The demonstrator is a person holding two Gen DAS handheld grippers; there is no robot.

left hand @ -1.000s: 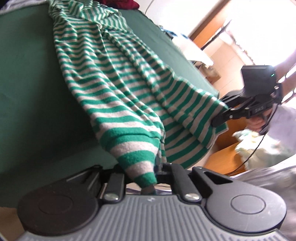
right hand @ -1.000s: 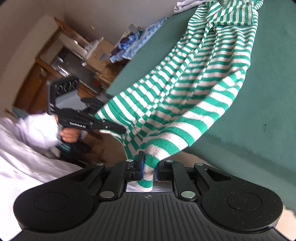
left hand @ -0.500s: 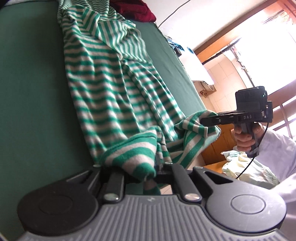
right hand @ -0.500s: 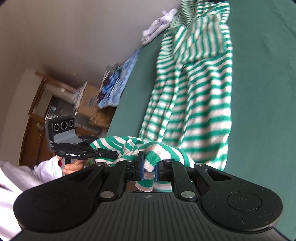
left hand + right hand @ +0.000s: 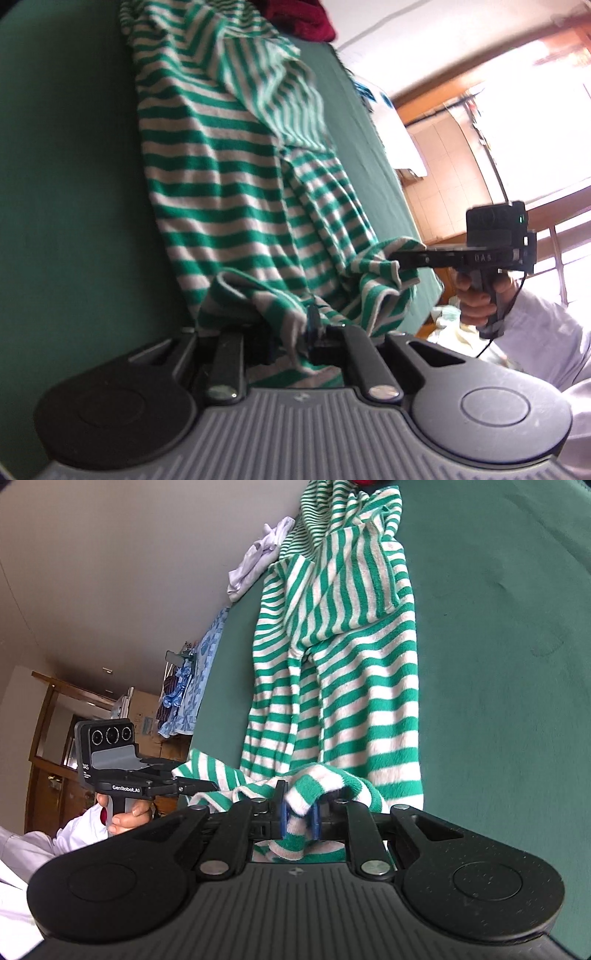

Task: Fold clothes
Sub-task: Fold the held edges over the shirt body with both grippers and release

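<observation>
Standing by the bed, I see the striped garment laid lengthwise on the green cover, its top end far up near a dark red heap, its two near corners lifted off the cloth and carried up over the body. Taking it from the left: the left gripper is pinched tight on one hem corner, the cloth bunched over its jaws and spilling down between them. Across from it, the right gripper has the other corner between its blue pads; its jaws have just been opening a little, yet the folded hem sits wedged between the pads, so I take it the grip holds for now. In the left wrist view that same right gripper stands over the far edge of the garment with a hand on its handle, and the hem sags in a loose loop between the two tools. To my eye this is the hem being brought up to make the first fold, and the way to do it well is to keep both corners level and pulled gently apart so that sagging loop flattens, carry them together toward the top end, lay the hem square on the stripes beneath, and only then let go. The right side looks the weaker hold; if it slackens further, that corner could slip and skew the fold.
</observation>
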